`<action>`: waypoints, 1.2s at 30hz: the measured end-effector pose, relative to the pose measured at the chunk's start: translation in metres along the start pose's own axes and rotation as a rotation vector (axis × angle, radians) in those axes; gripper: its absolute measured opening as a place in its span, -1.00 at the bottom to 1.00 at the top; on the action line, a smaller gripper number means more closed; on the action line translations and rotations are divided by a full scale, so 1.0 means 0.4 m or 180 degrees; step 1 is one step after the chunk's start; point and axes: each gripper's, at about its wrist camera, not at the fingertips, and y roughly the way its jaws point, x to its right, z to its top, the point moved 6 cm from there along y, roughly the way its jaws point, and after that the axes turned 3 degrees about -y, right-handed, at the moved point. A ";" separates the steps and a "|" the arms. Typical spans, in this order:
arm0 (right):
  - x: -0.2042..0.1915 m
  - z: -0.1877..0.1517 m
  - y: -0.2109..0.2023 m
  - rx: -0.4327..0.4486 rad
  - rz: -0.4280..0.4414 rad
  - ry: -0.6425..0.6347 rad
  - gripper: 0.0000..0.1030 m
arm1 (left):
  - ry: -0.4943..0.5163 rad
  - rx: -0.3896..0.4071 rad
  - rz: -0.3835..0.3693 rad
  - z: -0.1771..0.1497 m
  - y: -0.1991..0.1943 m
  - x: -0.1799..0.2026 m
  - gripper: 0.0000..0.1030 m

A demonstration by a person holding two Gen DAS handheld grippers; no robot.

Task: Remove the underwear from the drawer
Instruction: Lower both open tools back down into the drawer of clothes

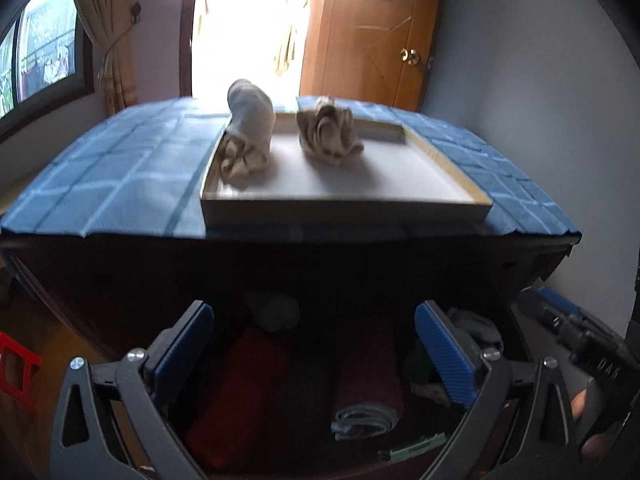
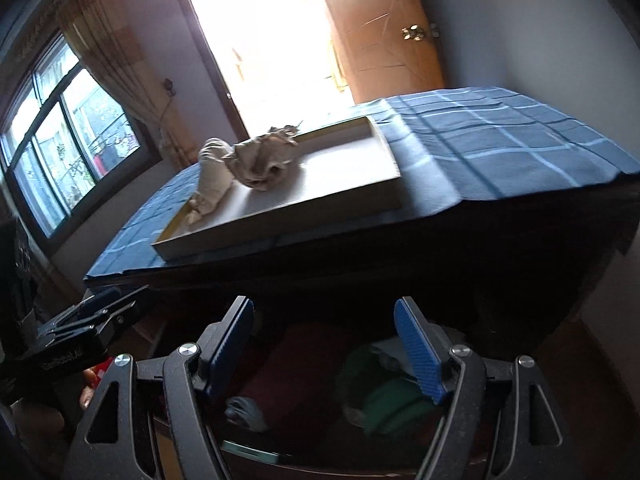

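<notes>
Left hand-held gripper [image 1: 314, 344]: wide open, empty, above dark open drawer [image 1: 280, 460] with rolled dark-red underwear [image 1: 236, 392] directly below between the pads. Right hand-held gripper [image 2: 324, 346]: wide open, empty, over folded green garment [image 2: 394, 400] in same drawer.

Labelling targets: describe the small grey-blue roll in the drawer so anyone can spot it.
Below the blue checked cloth on the dark cabinet, the open drawer holds folded clothes. On the dark red fold lies the small grey-blue rolled garment, the only pale striped piece among them.
</notes>
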 end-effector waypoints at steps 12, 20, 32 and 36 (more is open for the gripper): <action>0.060 -0.092 0.014 -0.0247 -0.0185 -0.0183 0.45 | 0.0220 -0.0481 -0.0080 -0.095 0.078 0.012 0.99; 0.056 -0.142 0.016 -0.0388 -0.0200 -0.0413 0.45 | 0.0424 -0.0830 -0.0114 -0.148 0.127 0.052 0.99; 0.094 -0.138 0.024 -0.0406 -0.0069 -0.0264 0.45 | 0.0535 -0.1512 -0.0076 -0.179 0.254 0.107 0.97; 0.098 -0.139 0.034 -0.0450 -0.0037 -0.0239 0.45 | 0.0430 -0.1730 -0.0126 -0.196 0.280 0.107 0.97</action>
